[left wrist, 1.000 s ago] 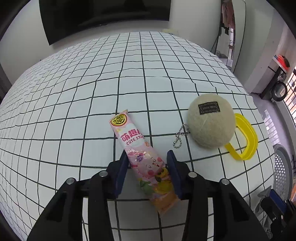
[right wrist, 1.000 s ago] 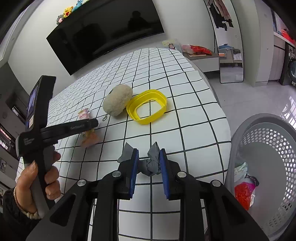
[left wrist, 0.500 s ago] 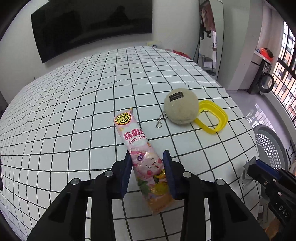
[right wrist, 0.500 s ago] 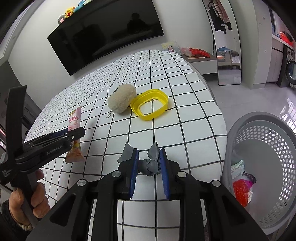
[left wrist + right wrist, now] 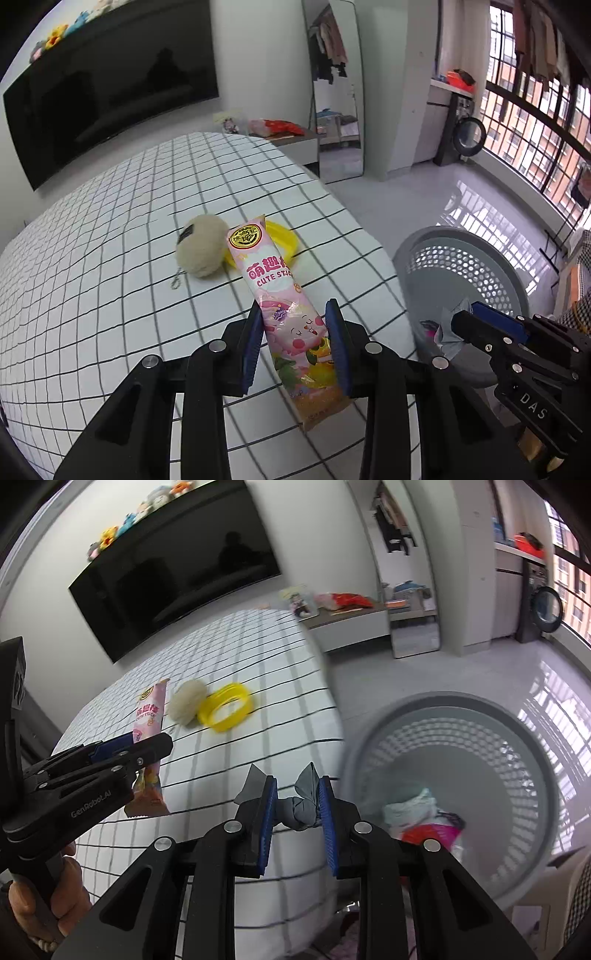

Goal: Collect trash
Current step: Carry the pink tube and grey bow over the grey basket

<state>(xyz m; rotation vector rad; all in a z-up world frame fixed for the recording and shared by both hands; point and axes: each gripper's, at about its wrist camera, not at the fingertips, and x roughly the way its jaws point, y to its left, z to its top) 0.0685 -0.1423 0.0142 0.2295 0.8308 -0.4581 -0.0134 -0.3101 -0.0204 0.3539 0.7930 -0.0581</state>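
Pinching pink snack wrapper [image 5: 286, 314] between left gripper [image 5: 295, 332] fingers; grey wad [image 5: 299, 806] clamped in right gripper [image 5: 295, 805]

Left gripper [image 5: 295, 345] clamping pink snack wrapper [image 5: 284, 306], grey basket [image 5: 461, 280] beyond table edge

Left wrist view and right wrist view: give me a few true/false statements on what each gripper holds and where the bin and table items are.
1. The left gripper clamps a pink snack wrapper. True.
2. The right gripper is empty. False: it grips a crumpled grey wrapper.
3. The grey perforated plastic basket is empty. False: trash lies inside.
4. The beige plush ball rests on the checked table beside a yellow plastic ring. True.
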